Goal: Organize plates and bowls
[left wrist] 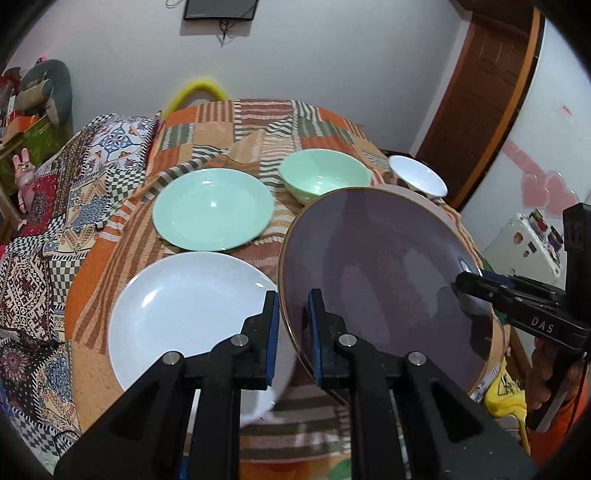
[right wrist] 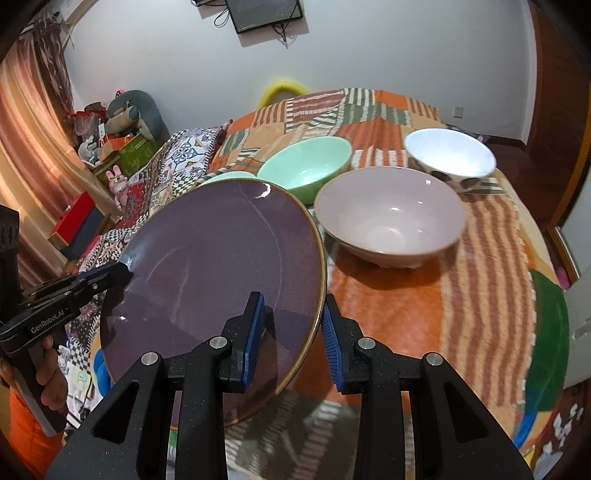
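A purple plate [left wrist: 380, 273] with a gold rim is held tilted in the air above the table by both grippers. My left gripper [left wrist: 293, 325] is shut on its near left rim. My right gripper [right wrist: 291, 332] straddles the opposite rim [right wrist: 221, 277], jaws slightly wider, and appears shut on it; it also shows in the left wrist view [left wrist: 469, 286]. A white plate [left wrist: 184, 317] and a green plate [left wrist: 212, 208] lie on the table. A green bowl [right wrist: 306, 166], a pink bowl [right wrist: 389, 214] and a white spotted bowl [right wrist: 450, 157] stand behind.
An orange patchwork cloth [right wrist: 461, 258] covers the round table. A patterned quilted bed [left wrist: 55, 229] lies to the left. A brown door [left wrist: 484, 92] and a small fridge [left wrist: 524, 243] stand to the right. A screen [right wrist: 264, 13] hangs on the wall.
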Tool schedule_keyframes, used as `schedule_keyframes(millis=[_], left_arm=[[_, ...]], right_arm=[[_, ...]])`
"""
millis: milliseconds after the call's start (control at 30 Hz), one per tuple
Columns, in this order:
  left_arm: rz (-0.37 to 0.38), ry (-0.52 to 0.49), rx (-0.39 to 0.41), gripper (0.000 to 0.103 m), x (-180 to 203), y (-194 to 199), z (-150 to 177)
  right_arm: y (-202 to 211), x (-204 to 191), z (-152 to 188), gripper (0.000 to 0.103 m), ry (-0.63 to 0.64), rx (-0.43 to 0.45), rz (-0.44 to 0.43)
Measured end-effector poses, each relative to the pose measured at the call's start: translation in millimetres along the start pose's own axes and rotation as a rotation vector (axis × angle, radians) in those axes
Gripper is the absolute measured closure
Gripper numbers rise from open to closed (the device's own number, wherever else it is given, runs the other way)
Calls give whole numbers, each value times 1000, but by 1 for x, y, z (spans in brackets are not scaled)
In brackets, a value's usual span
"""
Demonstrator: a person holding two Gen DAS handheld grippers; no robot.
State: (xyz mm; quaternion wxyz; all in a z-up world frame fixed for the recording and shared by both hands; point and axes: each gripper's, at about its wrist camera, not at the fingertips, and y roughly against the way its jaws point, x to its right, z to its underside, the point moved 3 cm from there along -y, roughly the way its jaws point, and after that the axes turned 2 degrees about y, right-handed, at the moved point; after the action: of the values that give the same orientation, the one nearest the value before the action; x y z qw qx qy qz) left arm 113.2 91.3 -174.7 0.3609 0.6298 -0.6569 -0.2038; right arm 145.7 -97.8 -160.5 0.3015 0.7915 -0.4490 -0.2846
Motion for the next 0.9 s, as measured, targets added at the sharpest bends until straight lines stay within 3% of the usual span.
schedule_keyframes(millis=[467,900], left_arm=[[26,-58,-82,89,43,-21,22],[14,-66,-184,89,52,-55,37]], right_arm=[[14,30,30,75,-46,-22,49],[2,47,54,75,-83,-82,69]])
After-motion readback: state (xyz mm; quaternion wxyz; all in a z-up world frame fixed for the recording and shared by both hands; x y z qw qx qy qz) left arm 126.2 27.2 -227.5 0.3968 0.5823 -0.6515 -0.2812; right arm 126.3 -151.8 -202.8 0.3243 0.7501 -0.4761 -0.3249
